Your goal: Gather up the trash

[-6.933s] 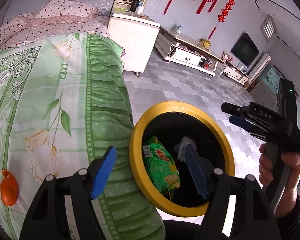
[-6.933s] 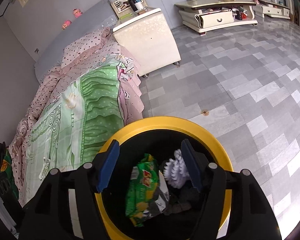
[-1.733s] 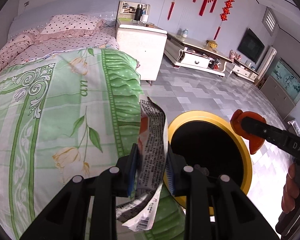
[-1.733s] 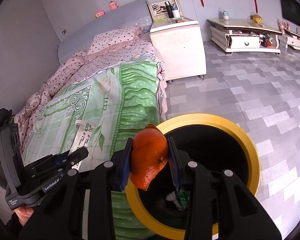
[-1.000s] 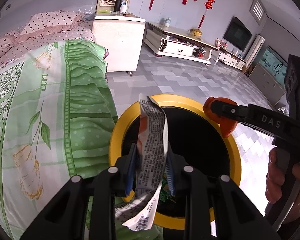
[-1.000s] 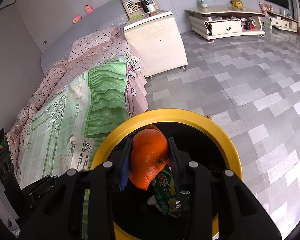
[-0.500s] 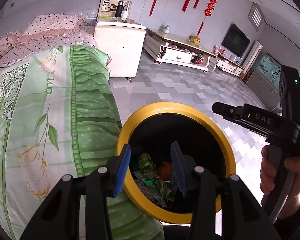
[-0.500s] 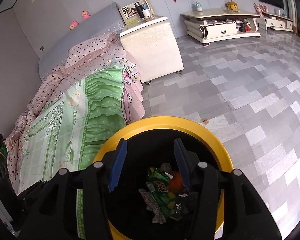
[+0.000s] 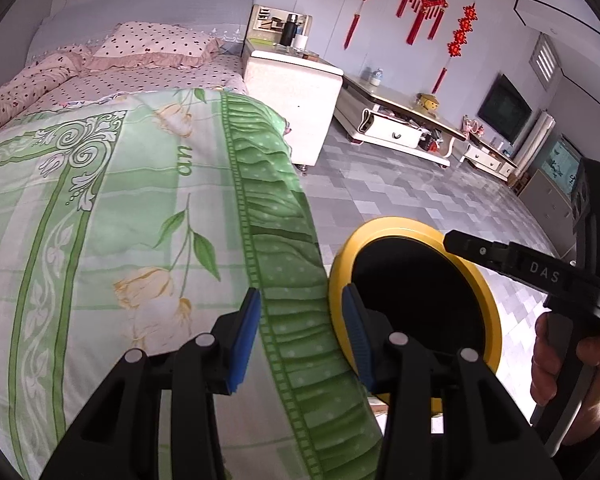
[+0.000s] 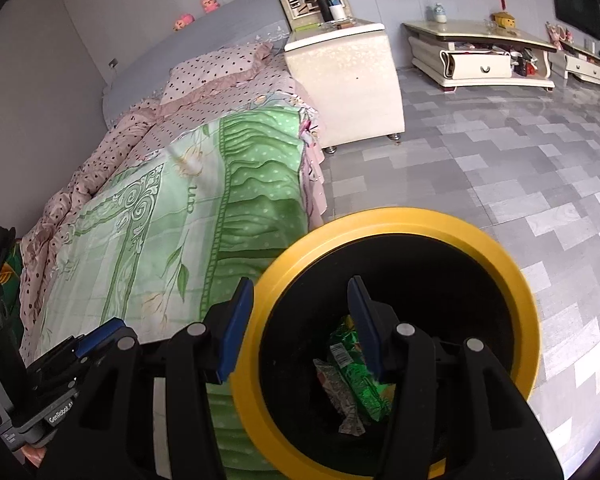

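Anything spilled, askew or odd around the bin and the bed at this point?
Nothing stands out. The yellow-rimmed bin stands upright beside the bed, with green wrappers inside it and none showing on the floor around it. Both the left hand-held gripper and the right hand-held gripper are open with nothing between their pads.

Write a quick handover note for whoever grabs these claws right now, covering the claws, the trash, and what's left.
Left claw: open, empty, over the edge of the green bedspread.
Right claw: open, empty, above the yellow-rimmed bin.
Trash: green snack wrapper and another crumpled wrapper lie inside the bin.
Done: what is visible of the trash sits in the bin.
Left: no trash shows on the visible bedspread or floor; check areas out of view.
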A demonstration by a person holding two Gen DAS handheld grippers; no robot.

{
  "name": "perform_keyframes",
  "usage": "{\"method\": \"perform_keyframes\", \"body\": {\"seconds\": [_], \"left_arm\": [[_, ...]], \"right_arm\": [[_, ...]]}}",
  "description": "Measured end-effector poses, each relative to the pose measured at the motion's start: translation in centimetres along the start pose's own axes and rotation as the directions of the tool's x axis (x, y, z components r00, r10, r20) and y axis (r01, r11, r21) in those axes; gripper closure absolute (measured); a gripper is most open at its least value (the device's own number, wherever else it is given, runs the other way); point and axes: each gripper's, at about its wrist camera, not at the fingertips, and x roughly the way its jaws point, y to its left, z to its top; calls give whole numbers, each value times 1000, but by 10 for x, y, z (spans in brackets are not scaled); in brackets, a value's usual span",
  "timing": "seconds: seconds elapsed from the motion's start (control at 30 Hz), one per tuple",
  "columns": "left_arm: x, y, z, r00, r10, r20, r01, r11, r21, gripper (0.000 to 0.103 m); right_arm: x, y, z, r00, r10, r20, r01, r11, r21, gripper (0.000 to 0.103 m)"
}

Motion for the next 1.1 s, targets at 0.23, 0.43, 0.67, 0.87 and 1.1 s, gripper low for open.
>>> {"method": "perform_keyframes", "body": {"seconds": [0.23, 0.43, 0.67, 0.87, 1.1], "left_arm": [[-25, 48, -8, 998, 67, 20, -66, 996, -56, 63], [-47, 89, -18, 992, 126, 28, -123, 987, -104, 63], [-68, 129, -34, 982, 186, 25, -180, 972, -149, 63], [-83, 157, -46, 975, 222, 28, -213, 959, -190, 63], [-97, 178, -61, 968, 248, 30, -237, 948, -214, 63]], "right_arm": [[19, 63, -11, 998, 48, -38, -51, 996, -67, 56], [31, 110, -21, 995, 81, -62, -88, 989, -117, 56], [45, 156, -36, 989, 107, -100, -122, 978, -167, 56], [50, 187, -52, 985, 120, -127, -144, 968, -204, 56], [56, 210, -72, 979, 122, -162, -159, 958, -240, 56]]}}
